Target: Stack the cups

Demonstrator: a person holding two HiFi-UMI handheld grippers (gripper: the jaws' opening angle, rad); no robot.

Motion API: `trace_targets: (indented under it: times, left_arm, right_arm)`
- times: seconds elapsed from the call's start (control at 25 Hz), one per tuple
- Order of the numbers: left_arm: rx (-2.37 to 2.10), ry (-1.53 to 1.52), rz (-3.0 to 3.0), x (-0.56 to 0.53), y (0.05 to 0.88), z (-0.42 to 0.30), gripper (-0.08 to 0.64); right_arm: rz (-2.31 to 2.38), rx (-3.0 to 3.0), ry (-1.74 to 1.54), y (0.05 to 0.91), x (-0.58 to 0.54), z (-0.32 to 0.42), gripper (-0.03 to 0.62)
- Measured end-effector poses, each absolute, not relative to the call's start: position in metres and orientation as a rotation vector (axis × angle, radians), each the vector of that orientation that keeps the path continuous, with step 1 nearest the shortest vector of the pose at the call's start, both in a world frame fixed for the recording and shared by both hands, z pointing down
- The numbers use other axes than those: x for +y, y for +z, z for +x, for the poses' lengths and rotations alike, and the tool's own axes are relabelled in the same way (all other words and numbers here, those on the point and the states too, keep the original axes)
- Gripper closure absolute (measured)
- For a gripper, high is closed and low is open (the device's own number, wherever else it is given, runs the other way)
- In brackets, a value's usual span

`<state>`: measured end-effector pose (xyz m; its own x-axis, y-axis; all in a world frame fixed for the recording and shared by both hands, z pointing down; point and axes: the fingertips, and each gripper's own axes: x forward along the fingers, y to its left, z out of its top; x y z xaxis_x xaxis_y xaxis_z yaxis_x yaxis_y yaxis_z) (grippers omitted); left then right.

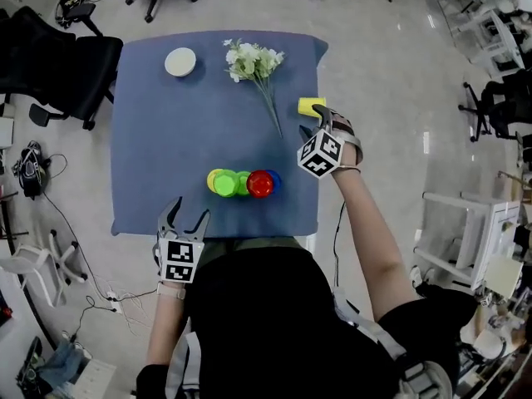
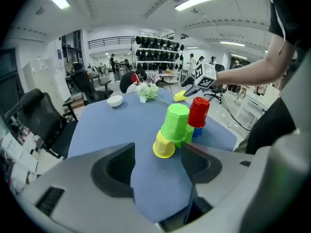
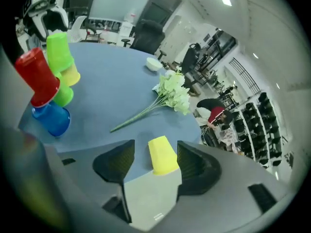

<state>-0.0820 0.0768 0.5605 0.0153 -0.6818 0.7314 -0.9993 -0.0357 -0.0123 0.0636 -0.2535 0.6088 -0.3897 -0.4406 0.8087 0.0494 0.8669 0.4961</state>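
left tool (image 1: 189, 210) open | right tool (image 1: 322, 116) open astride yellow cup (image 3: 162, 155) | red cup (image 2: 199, 111) on blue cup (image 2: 197, 131)

Straight ahead of the jaws of the left gripper (image 1: 192, 207), past the blue-clothed table (image 1: 166, 123), black shelving (image 2: 158, 45) full of dark shapes stands under long ceiling strip lights (image 2: 197, 0). Left of those jaws a black office chair (image 2: 41, 120) sits at the table's side. Right of the jaws of the right gripper (image 1: 318, 121), pale glossy floor (image 1: 391, 81) runs to white racks (image 1: 461, 231).
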Motion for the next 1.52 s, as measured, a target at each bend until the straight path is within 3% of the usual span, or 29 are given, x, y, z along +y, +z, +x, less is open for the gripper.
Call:
trace_targets:
  times: [0.52, 0.8, 1.52]
  left_arm:
    - [-1.847, 0.704, 1.495, 0.116, 0.572, -0.089, 0.264]
    - [-1.868, 0.68, 1.47, 0.124, 0.573, -0.096, 0.264]
    - [-1.796, 0.667, 1.726, 0.102, 0.56, -0.112, 0.265]
  right_arm:
    - [0.131, -1.605, -0.791, 0.674, -0.318, 0.043, 0.323]
    - [0.166, -1.68, -0.788, 0.66, -0.315, 0.033, 0.366]
    - [0.317, -2.372, -0.135, 0.525, -0.177, 0.004, 0.374]
